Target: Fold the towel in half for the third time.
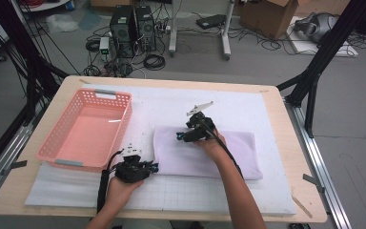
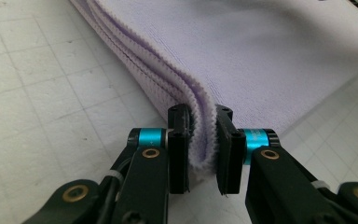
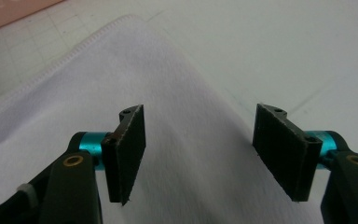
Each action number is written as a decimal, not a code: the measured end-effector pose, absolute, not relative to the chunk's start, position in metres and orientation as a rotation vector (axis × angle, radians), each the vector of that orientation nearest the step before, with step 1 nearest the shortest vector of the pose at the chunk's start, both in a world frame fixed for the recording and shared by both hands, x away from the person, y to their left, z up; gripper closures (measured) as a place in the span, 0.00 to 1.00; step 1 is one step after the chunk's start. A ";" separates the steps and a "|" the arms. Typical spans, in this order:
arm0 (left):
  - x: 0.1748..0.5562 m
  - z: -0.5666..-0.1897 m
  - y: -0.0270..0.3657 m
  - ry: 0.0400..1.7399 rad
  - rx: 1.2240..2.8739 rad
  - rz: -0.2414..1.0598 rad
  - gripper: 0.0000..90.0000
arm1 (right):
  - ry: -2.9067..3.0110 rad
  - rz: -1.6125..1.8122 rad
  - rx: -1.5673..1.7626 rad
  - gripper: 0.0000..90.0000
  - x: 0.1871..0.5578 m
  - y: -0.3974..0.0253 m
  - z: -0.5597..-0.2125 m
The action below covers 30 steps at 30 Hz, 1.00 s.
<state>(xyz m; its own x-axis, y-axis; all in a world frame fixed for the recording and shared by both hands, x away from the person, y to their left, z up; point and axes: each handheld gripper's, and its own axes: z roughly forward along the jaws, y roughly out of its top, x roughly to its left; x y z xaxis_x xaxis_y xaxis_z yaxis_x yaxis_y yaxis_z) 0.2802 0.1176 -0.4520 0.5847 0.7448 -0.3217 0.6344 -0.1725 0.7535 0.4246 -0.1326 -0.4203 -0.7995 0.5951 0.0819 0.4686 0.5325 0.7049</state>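
A folded lilac towel lies on the white gridded mat in front of me. My left gripper is at the towel's near left corner, and in the left gripper view its jaws are shut on the folded towel edge, whose stacked layers run away to the upper left. My right gripper hovers over the towel's far left part, pointing left. In the right gripper view its jaws stand wide open above the towel, with nothing between them.
A pink plastic basket stands empty at the left of the mat, close to my left hand. The wooden table edge runs along the front. Bare mat lies beyond and right of the towel. Computers and cables sit on the floor behind.
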 end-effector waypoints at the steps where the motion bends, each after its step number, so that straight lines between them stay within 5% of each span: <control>1: 0.281 -0.452 0.118 1.112 1.883 0.140 0.86 | 2.617 1.100 0.895 0.40 0.430 -0.122 -0.421; 11: 0.280 -0.452 0.120 1.120 1.877 0.133 0.87 | 2.711 1.009 0.818 0.57 0.445 -0.093 -0.432; 17: 0.280 -0.451 0.121 1.115 1.886 0.125 0.90 | 2.764 1.007 0.772 0.87 0.442 -0.092 -0.429; 30: 0.270 -0.420 0.127 1.033 1.803 0.117 0.91 | 2.702 1.218 0.713 0.89 0.433 -0.091 -0.410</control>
<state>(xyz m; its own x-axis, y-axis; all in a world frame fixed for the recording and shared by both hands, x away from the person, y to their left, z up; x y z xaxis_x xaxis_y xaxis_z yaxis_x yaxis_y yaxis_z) 0.2704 0.1273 -0.4204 0.6286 0.6891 -0.3605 0.5911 -0.1221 0.7973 0.4332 -0.0908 -0.4101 -0.8866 0.4506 0.1041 0.3763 0.5721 0.7287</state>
